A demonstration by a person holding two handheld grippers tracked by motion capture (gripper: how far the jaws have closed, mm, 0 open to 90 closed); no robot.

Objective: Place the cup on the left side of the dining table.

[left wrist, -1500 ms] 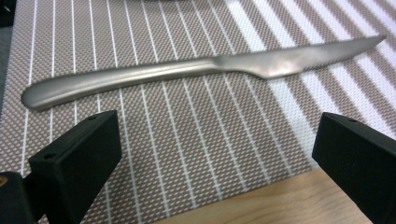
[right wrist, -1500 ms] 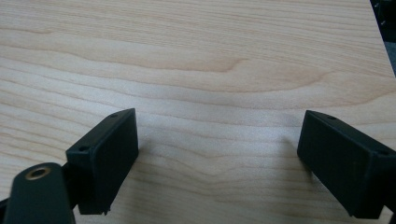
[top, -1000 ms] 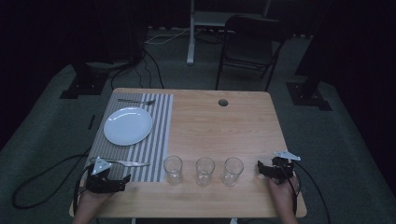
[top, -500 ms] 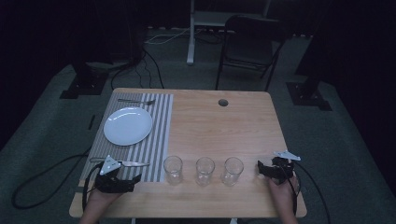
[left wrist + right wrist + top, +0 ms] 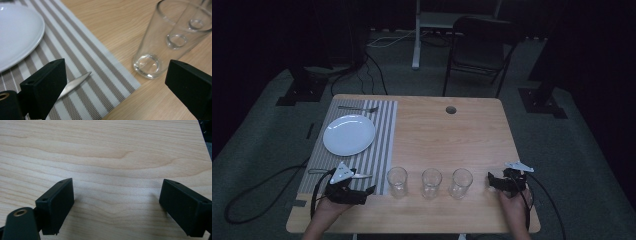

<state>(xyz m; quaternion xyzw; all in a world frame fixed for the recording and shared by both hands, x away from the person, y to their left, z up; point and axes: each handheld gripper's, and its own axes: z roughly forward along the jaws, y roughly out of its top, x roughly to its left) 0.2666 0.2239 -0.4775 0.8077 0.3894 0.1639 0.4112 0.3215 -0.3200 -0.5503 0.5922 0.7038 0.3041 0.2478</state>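
Observation:
Three clear empty glasses stand in a row near the table's front edge: left (image 5: pixel 397 181), middle (image 5: pixel 431 182), right (image 5: pixel 460 182). My left gripper (image 5: pixel 368 194) lies at the front left beside the striped placemat (image 5: pixel 382 145), its jaws pointing right at the left glass. In the left gripper view this gripper (image 5: pixel 115 90) is open wide; the left glass (image 5: pixel 160 42) stands ahead on the right and a knife tip (image 5: pixel 75 83) lies by the left jaw. My right gripper (image 5: pixel 490 181) rests just right of the right glass and, seen in its own view (image 5: pixel 117 205), is open over bare wood.
A white plate (image 5: pixel 349 135) sits on the placemat with a fork (image 5: pixel 357 108) beyond it and a knife (image 5: pixel 357 175) in front. The wooden table (image 5: pixel 452 140) has a round hole (image 5: pixel 451 109) near its far edge. A chair (image 5: pixel 479 45) stands behind the table.
My left gripper has slid right along the front edge and turned toward the left glass. The right gripper and the glasses have stayed put.

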